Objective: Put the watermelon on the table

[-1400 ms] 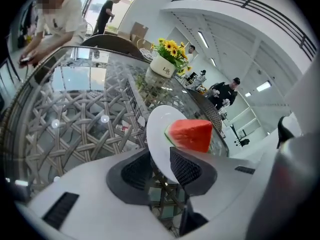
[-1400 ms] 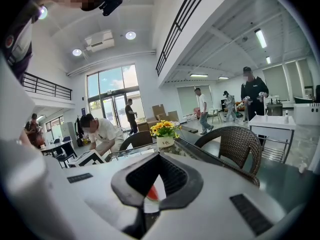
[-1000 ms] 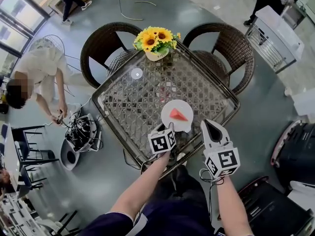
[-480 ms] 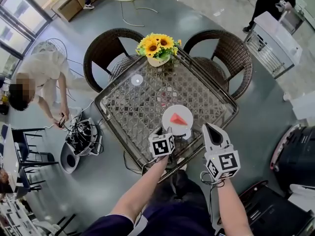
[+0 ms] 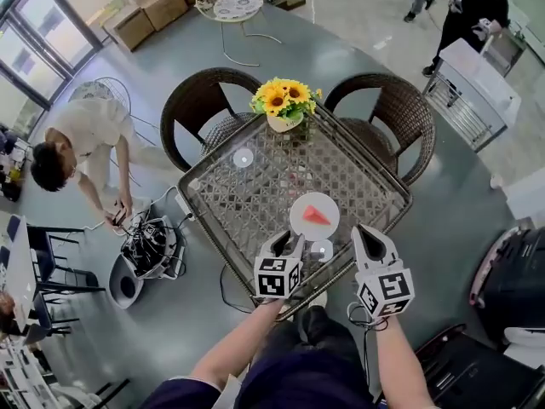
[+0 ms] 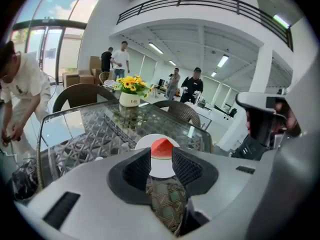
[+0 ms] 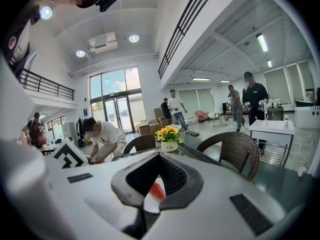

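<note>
A red watermelon wedge [image 5: 315, 216] lies on a white plate [image 5: 298, 221] near the front of the glass-topped wicker table [image 5: 204, 196]. My left gripper [image 5: 288, 239] hovers at the table's front edge, just short of the plate. Its jaws are closing with nothing between them, and the left gripper view frames the watermelon [image 6: 161, 148] and plate [image 6: 161, 169] in their gap. My right gripper [image 5: 368, 233] hangs to the right of the plate, open and empty. Between its jaws, the right gripper view shows a sliver of the watermelon [image 7: 157, 190].
A vase of sunflowers [image 5: 285, 105] stands at the table's far edge, with a small round disc [image 5: 243, 158] left of centre. Two wicker chairs [image 5: 200, 100] [image 5: 400, 109] sit behind the table. A person [image 5: 85, 143] bends over a cable bundle [image 5: 149, 245] at the left.
My left gripper has lifted and rolled a little, drawing back from the plate's edge. The plate and watermelon stay put. The right gripper has barely shifted.
</note>
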{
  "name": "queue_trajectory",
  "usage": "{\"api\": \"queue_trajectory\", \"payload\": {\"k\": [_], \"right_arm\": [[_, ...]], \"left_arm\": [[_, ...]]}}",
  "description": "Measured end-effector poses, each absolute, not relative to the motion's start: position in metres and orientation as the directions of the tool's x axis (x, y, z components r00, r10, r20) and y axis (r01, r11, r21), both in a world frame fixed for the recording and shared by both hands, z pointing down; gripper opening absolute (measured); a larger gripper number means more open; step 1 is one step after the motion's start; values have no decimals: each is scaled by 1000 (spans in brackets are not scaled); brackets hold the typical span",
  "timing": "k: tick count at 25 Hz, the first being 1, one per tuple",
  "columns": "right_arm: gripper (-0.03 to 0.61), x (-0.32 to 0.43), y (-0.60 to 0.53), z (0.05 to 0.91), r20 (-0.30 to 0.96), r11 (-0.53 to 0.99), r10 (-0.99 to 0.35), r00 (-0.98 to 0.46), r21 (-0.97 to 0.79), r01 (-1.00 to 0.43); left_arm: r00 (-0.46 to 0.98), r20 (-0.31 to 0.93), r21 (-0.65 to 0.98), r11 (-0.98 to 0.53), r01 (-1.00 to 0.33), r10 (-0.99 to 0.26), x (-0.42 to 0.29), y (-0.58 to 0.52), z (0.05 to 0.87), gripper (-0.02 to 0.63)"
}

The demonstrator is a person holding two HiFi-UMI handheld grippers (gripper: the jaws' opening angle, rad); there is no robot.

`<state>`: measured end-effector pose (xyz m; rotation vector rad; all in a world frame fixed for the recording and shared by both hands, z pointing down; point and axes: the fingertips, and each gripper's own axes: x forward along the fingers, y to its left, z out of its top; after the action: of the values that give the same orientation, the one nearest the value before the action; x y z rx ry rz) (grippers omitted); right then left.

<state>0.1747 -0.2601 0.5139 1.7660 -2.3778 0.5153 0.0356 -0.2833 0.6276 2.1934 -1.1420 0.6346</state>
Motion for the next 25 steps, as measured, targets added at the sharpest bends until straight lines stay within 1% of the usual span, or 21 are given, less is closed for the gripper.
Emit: {"api": "queue_trajectory", "payload": {"k": [2,5,9,18,25], "right_arm": [[3,172,-258,511,306,255,-902,-303,-189,-948],[3,167,-254,505,300,256,-904,-304,-188,-948],[3,159,-252,492,278,252,-912,-301,-199,-947],[3,132,-245,458,222,289,-917,-332,-206,-935],[3,126,-246,435,180,315,-920,-348,-188,-930]], "left_arm": [[563,588,267,-518,-812,-580,41,-279,607,98],[623,511,246,-593,-767,-593,49,-271,574,6],[689,437,242,-662,-709,-578,60,-260,538,5],[746,300,223,-717,-661,-595,69,-250,469,5],[775,243,191,-755,-627,-583,73,-252,441,5]]}}
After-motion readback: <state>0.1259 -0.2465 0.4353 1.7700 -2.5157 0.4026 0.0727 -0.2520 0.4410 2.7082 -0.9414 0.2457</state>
